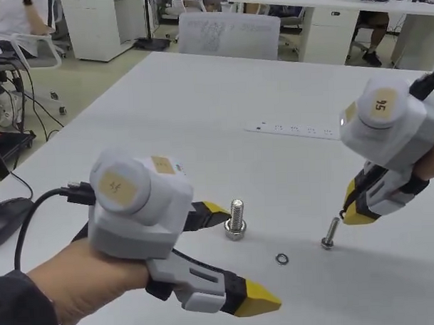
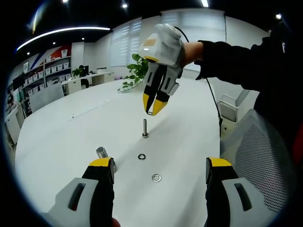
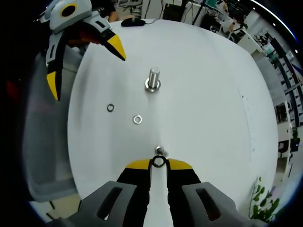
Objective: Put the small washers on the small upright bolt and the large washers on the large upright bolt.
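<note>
Counting two bolts [image 3: 152, 79], two loose washers [image 3: 137, 119], one washer [image 3: 153, 162] in right gripper [image 3: 158, 165].

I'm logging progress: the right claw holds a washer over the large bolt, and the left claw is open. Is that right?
Not quite. The right claw holds the washer over the small bolt, not the large one, as the right gripper view shows. The left claw is open.

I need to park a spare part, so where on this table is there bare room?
Free: the broad table stretch beyond the large bolt, up to the socket strip. Crowded: around the large bolt and the small bolt, with loose washers beside them.
</note>
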